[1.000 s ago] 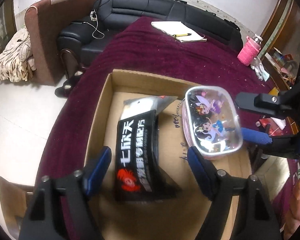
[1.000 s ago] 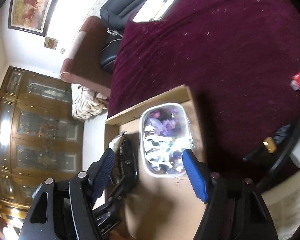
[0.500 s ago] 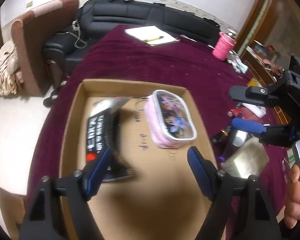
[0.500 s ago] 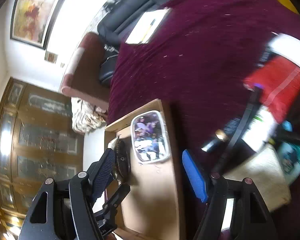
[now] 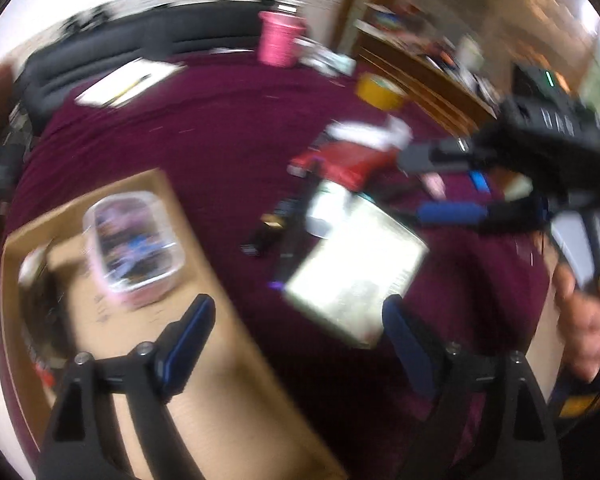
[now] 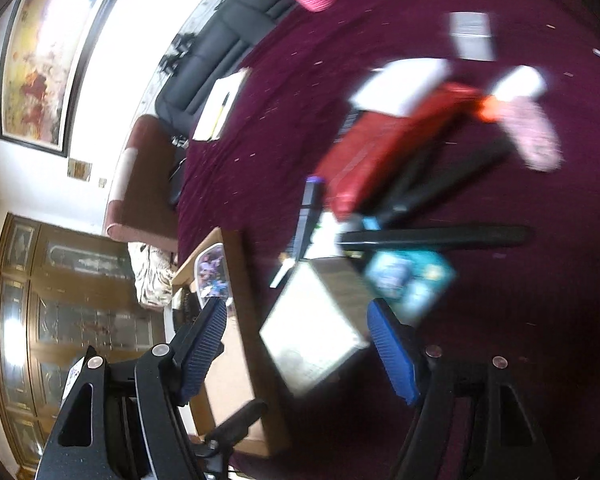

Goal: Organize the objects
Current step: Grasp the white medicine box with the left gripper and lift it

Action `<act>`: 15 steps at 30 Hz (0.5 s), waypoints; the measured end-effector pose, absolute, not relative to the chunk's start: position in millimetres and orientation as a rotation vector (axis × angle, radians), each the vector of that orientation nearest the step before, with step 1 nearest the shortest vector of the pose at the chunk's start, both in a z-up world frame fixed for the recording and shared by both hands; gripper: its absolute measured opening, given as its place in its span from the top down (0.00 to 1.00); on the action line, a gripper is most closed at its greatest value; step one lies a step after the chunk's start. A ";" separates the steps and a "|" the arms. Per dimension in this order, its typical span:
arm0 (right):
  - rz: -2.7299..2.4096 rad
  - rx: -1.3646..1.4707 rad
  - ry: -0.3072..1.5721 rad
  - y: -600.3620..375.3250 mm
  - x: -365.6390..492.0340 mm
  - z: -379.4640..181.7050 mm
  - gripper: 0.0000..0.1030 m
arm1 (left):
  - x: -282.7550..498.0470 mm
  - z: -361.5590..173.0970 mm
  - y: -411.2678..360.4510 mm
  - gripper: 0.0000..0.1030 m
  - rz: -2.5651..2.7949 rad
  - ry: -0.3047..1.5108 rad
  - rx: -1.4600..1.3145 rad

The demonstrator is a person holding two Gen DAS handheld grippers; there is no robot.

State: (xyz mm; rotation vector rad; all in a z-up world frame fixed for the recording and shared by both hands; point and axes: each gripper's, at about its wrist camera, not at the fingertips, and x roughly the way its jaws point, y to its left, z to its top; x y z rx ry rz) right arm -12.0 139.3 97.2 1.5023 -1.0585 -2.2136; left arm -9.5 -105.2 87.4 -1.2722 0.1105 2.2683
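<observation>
A shallow cardboard box (image 5: 204,236) lies at the left of the maroon table; it holds a pink cartoon pouch (image 5: 134,248) and a dark packet (image 5: 40,320). The box (image 6: 242,312) and pouch (image 6: 212,270) also show in the right wrist view. A pile of loose objects lies right of the box: a silvery flat pack (image 5: 356,268) (image 6: 312,328), a red pack (image 5: 344,162) (image 6: 384,148), black sticks (image 6: 432,236) and a teal card (image 6: 410,280). My left gripper (image 5: 300,340) is open and empty above the silvery pack's near edge. My right gripper (image 6: 300,344) (image 5: 440,184) is open and empty over the pile.
A notepad with a pencil (image 5: 126,86), a pink knitted cup (image 5: 280,42) and a yellow tub (image 5: 380,90) stand at the far side of the table. A black sofa (image 6: 224,44) and an armchair (image 6: 140,184) stand beyond it. A wooden cabinet (image 6: 60,320) is left.
Both grippers have swung right, away from the box and over the pile of loose objects. The pouch and dark packet stay in the box. Both stay open and empty.
</observation>
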 end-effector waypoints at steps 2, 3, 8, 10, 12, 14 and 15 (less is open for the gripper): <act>-2.226 1.502 -1.071 155.7 -4.0 96.9 0.24 | -7.6 83.0 -81.9 0.16 2.185 0.236 -1.268; -2.230 1.503 -1.074 163.6 -0.8 96.6 0.24 | -8.7 79.6 -72.8 0.16 2.158 0.290 -1.271; -2.262 1.504 -1.107 202.2 15.9 97.2 0.23 | -26.2 57.4 -48.1 0.16 2.075 0.454 -1.355; -2.276 1.504 -1.120 211.7 21.4 97.2 0.23 | -35.0 52.8 -42.2 0.16 2.067 0.470 -1.372; -2.280 1.509 -1.133 219.5 23.2 95.9 0.22 | -41.1 50.4 -37.5 0.16 2.059 0.469 -1.363; -2.280 1.511 -1.139 229.2 21.5 95.0 0.22 | -47.4 43.3 -28.3 0.16 2.067 0.467 -1.381; -2.283 1.508 -1.139 231.9 20.6 95.8 0.22 | -48.3 40.6 -25.2 0.16 2.083 0.467 -1.385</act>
